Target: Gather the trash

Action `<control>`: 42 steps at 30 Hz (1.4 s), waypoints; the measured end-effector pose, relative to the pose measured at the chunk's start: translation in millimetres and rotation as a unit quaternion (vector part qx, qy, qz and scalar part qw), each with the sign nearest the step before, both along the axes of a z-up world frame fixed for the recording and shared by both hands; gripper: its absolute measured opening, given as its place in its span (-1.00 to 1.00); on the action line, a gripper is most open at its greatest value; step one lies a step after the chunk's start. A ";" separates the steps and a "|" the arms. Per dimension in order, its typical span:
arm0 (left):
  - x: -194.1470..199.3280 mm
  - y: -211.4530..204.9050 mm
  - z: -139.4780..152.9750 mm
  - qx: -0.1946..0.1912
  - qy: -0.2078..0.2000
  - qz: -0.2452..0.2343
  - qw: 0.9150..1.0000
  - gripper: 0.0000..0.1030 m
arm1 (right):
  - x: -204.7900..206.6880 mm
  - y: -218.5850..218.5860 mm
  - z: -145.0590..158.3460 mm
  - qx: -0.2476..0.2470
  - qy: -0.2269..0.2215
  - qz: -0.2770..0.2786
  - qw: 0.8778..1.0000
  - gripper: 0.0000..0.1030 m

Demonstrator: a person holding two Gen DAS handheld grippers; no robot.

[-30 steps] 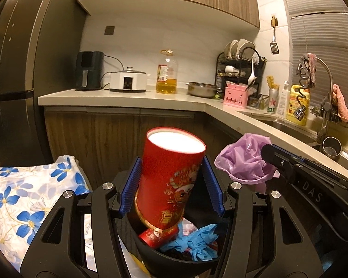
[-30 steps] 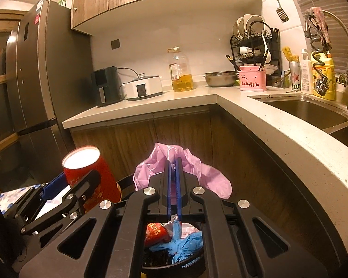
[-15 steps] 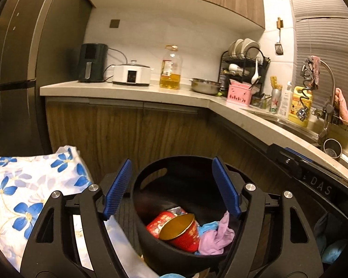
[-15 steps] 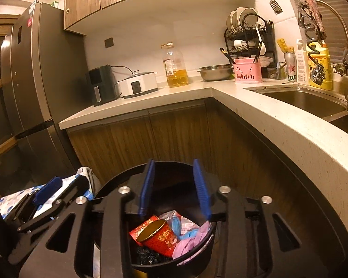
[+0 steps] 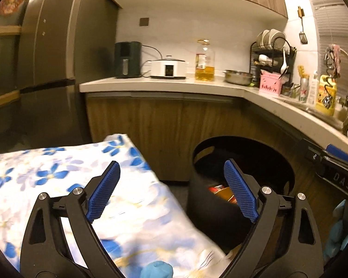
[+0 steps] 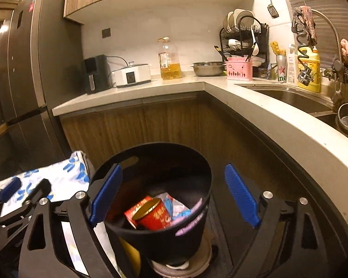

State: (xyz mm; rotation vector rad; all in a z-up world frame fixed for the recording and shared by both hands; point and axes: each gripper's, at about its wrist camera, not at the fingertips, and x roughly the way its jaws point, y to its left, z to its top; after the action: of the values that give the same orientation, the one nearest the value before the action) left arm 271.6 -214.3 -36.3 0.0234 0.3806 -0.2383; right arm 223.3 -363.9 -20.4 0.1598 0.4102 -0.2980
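- My left gripper (image 5: 171, 193) has its jaws opening, nothing between the pads; it hangs over the floral cloth (image 5: 58, 180), beside the black bin (image 5: 248, 153).
- My right gripper (image 6: 174, 194) is opening too, empty, with the black bin (image 6: 164, 234) right below it.
- The trash sits inside the bin: a red paper cup (image 6: 154, 215) on its side, blue and pink soft scraps around it.
- I judge the cup light and thin-walled; a hard squeeze would crush it, so I would pinch across its body near the rim.
- A blue crumpled scrap (image 5: 156, 270) lies at the near edge of the cloth; it looks soft and limp, best taken by bunching its middle.
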 end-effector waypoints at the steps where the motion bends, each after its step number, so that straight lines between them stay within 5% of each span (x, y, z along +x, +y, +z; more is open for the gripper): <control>1: -6.6 4.0 1.5 0.007 -0.002 0.008 1.000 0.74 | -2.9 3.9 0.0 -0.003 0.002 0.001 1.000 0.69; 42: -203.8 141.5 27.0 -0.005 -0.003 0.070 0.998 0.78 | -191.9 146.5 18.5 -0.037 0.024 0.042 0.998 0.74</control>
State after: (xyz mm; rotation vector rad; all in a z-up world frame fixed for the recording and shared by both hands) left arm 67.8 -72.8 -9.3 -0.0126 0.3729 -0.1014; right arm 31.4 -217.4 -1.9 0.0628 0.4510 -0.2346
